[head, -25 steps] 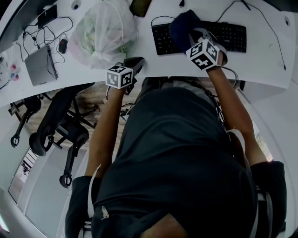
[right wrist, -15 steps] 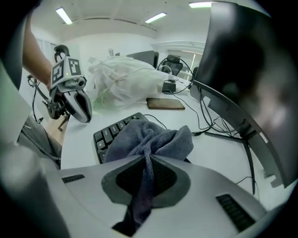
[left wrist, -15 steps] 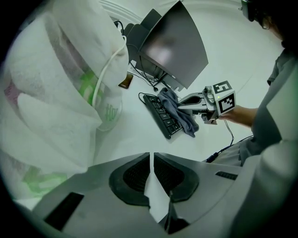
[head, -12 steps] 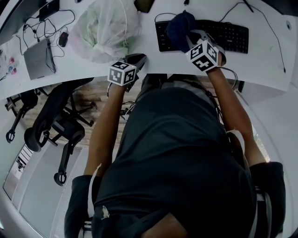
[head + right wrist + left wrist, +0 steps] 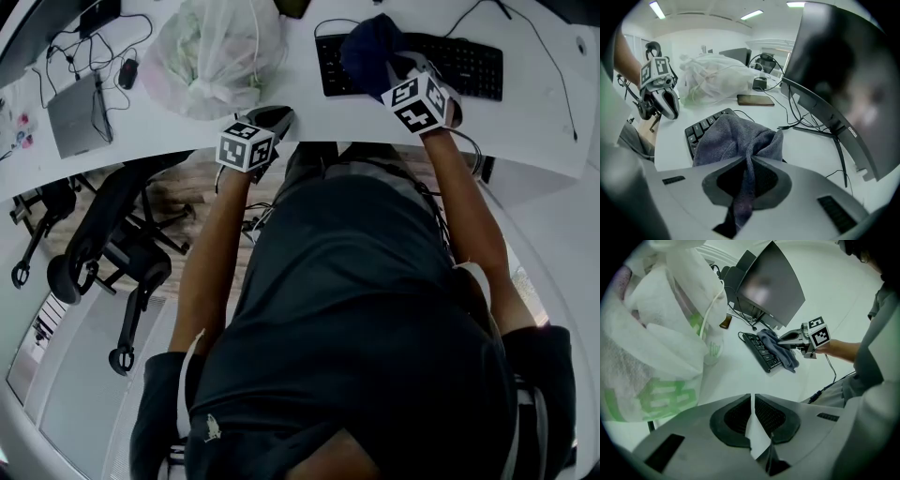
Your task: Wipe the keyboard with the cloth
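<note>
- The right gripper's (image 5: 750,163) fingers are clamped on a fold of the cloth (image 5: 736,136). Its bunched mass lies just ahead of them and hides the nearest keys. It probably touches them.
- The keyboard (image 5: 700,127) runs lengthwise across those fingers. Its right part is hidden under the gripper body.
- The left gripper's (image 5: 753,399) fingers are together, holding nothing, well apart from the keyboard.
</note>
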`<state>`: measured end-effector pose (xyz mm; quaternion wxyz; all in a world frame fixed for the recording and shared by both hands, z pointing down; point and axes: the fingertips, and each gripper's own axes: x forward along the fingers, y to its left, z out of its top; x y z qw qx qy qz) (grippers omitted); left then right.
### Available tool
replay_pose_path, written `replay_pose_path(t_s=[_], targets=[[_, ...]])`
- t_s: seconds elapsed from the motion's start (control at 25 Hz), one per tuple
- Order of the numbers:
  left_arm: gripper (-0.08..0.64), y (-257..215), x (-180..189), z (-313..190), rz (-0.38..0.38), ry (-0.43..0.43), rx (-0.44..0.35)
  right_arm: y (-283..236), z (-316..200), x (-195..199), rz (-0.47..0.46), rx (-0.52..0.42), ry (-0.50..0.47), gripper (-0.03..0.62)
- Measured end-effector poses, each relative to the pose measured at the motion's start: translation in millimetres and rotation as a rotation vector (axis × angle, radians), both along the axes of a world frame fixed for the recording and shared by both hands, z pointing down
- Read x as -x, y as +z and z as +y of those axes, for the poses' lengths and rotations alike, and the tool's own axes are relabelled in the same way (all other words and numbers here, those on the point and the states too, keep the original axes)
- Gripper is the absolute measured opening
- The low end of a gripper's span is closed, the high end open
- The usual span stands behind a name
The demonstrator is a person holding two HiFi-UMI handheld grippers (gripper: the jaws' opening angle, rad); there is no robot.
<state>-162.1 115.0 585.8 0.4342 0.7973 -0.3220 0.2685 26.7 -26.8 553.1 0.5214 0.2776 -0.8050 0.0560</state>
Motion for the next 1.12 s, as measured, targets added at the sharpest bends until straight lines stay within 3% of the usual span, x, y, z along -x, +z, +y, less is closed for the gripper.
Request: replay_pose_path(t_s=[0.12,0.24,0.48,0.6,0.68,0.8,0.88,1.04,1.12], targets=[[0.029,-0.2,2.3,5.9,0.009,0.005,0.012,-4.2,5.6,6.5,-0.005,0.007,-0.018,0.029],[0.029,-0.1,10.7,10.3,0.024,-0.042,0.035,-1.9,16.3,17.6,-0.006,0.033,-0.097,0.029],[0.023,0.0,20.7,2.9,-0.026,-0.108,-0.017,4.6,19.5,35.5,0.061,-0.022,-0.234,0.029],[0.013,1.6,21.0,-2.4,-0.048,-0.145,-0.028,5.3,22.9,29.3,0.006,0.013,-0.317,0.029],[0.009,2.5,19.5,-6.8,-0.054,-0.168,-0.027,4.4,7.6,1.7,0.021,0.044,-0.269,0.029],[0.005,1.4,14.3,-17.5,-0.060,-0.186,-0.029,-3.6,-30.7,-52.6,0.108,-0.006,-0.105,0.029],[0.005,0.3,10.5,-27.5,-0.071,-0.196,-0.043,-3.9,-38.6,-58.0,0.096,-0.020,-0.059,0.029],[0.005,0.2,0.3,-39.5,-0.082,-0.221,-0.049,-1.8,-3.6,-2.4,0.017,-0.032,-0.233,0.029],[0.005,0.0,-4.7,-45.3,-0.074,-0.235,-0.041,-2.5,0.0,-0.7,-0.027,-0.008,-0.258,0.029]])
